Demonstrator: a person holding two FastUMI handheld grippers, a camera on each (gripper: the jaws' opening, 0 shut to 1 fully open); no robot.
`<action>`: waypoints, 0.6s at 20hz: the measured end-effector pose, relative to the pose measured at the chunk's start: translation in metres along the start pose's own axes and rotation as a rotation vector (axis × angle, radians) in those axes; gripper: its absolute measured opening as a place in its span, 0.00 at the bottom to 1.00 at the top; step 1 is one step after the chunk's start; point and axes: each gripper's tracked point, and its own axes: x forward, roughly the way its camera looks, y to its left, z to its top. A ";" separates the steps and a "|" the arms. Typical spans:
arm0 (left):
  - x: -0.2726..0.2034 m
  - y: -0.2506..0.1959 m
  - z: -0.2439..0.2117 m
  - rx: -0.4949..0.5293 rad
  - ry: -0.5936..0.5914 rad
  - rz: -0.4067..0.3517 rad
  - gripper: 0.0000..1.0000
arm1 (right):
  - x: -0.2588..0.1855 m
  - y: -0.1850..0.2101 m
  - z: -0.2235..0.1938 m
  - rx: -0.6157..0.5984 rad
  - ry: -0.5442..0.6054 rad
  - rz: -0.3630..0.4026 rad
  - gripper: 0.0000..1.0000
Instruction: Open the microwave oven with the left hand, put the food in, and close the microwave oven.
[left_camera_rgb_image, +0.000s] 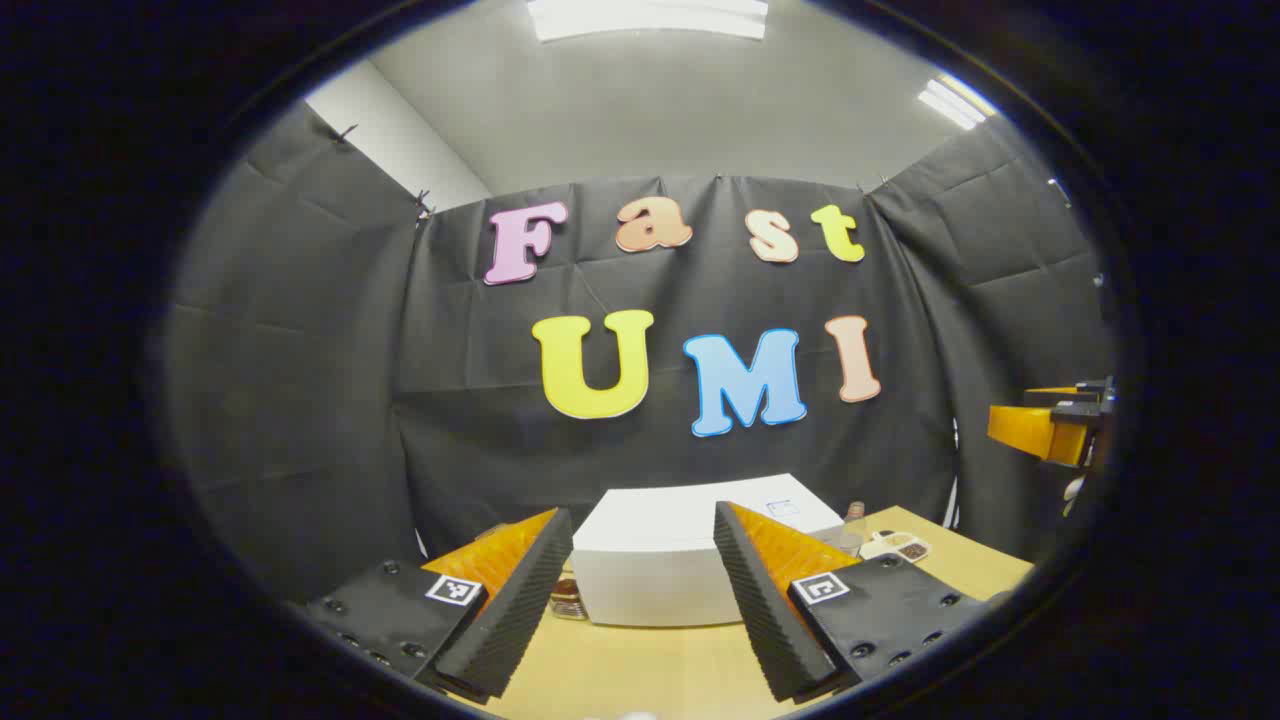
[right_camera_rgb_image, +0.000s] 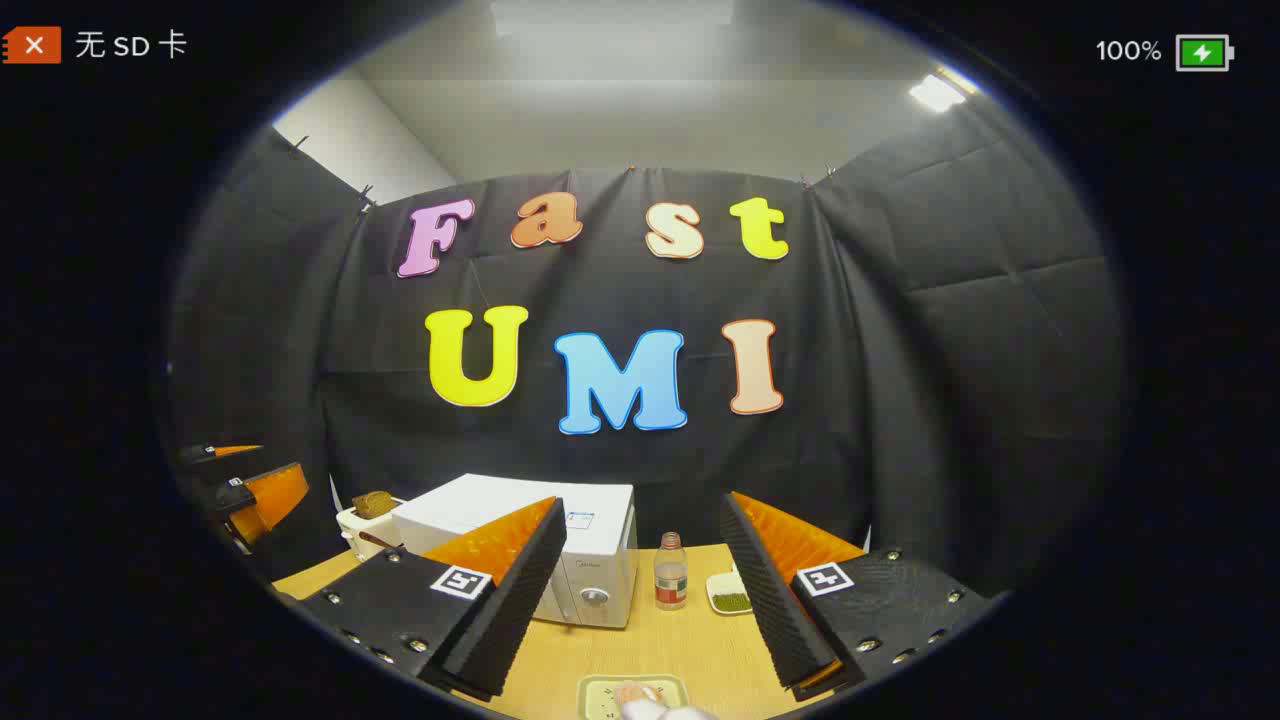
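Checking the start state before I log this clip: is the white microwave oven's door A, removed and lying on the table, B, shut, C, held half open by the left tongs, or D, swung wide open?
B: in the right gripper view the white box-shaped microwave oven has its door flush with the front, and both the left tongs and right tongs hang open and apart from it above the wooden table.

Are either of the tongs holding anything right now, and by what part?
Nothing is held. The left tongs and right tongs are both open and empty, above the table.
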 end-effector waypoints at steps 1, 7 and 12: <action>0.001 -0.002 0.001 -0.004 -0.002 -0.007 0.94 | 0.000 0.000 -0.003 -0.003 0.007 0.001 0.95; 0.008 -0.017 -0.005 -0.012 0.010 -0.021 0.94 | -0.007 -0.010 -0.018 0.008 0.053 -0.022 0.95; 0.012 -0.018 -0.010 -0.023 0.020 -0.015 0.94 | -0.008 -0.017 -0.015 0.002 0.052 -0.039 0.95</action>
